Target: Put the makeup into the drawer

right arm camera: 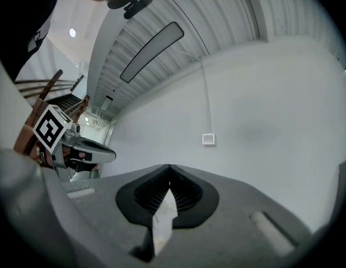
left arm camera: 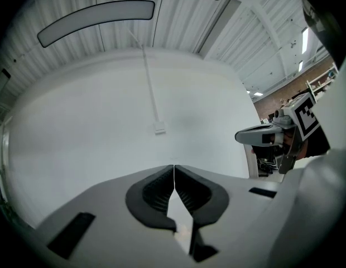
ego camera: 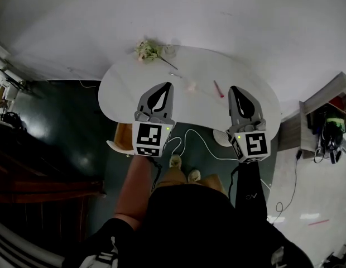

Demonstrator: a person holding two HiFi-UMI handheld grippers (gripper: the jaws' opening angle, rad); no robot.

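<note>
Pre-grasp, I reckon: left claw (ego camera: pixel 166 86) and right claw (ego camera: pixel 236 89) pressed together, empty; next, spread onto slim pink makeup stick (ego camera: pixel 218 89) on white oval table (ego camera: pixel 120 82).

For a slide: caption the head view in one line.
Shut, empty left gripper and right gripper held at a white table with flowers and a pink stick.

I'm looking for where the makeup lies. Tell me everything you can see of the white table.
The table has a smooth white top with rounded ends, pushed against the white wall. On it lie a small bunch of pale flowers at the far edge, a thin dark stick, a small pinkish item and a red stick. The left gripper and right gripper, both shut, are held above its near edge. No drawer shows.
</note>
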